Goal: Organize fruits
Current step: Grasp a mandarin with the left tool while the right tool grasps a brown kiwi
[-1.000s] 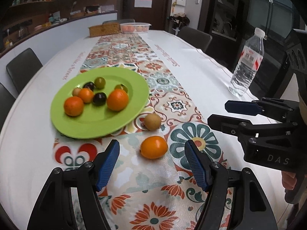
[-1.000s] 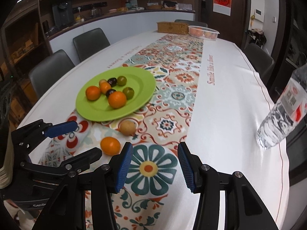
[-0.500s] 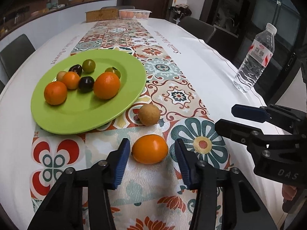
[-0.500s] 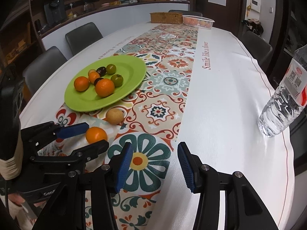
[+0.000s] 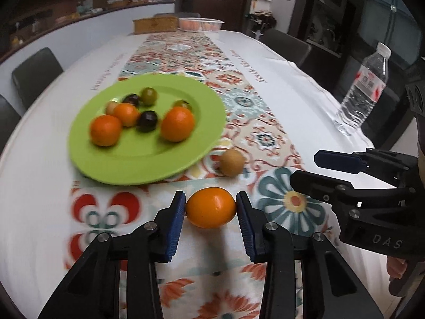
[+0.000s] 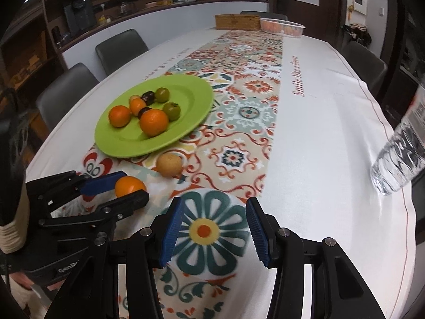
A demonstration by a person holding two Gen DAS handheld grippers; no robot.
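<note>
An orange fruit (image 5: pixel 210 207) lies on the patterned runner, and my left gripper (image 5: pixel 209 207) is shut on it, both blue pads touching its sides. The right wrist view shows the same fruit (image 6: pixel 128 185) between the left gripper's fingers (image 6: pixel 106 182). A brown round fruit (image 5: pixel 232 163) sits just beyond it on the runner. A green plate (image 5: pixel 111 164) farther left holds several oranges and small dark and green fruits. My right gripper (image 6: pixel 212 226) is open and empty over the flower pattern, to the right of the left gripper (image 5: pixel 332 170).
A clear water bottle (image 5: pixel 365 94) stands at the right on the white tablecloth. A wicker box (image 5: pixel 155 24) and a plastic tray (image 5: pixel 200 24) of fruit are at the far end. Dark chairs (image 6: pixel 120 47) line the table's sides.
My left gripper moved forward around the orange fruit and closed until its pads touch it. The right gripper stayed open, shifting slightly.
</note>
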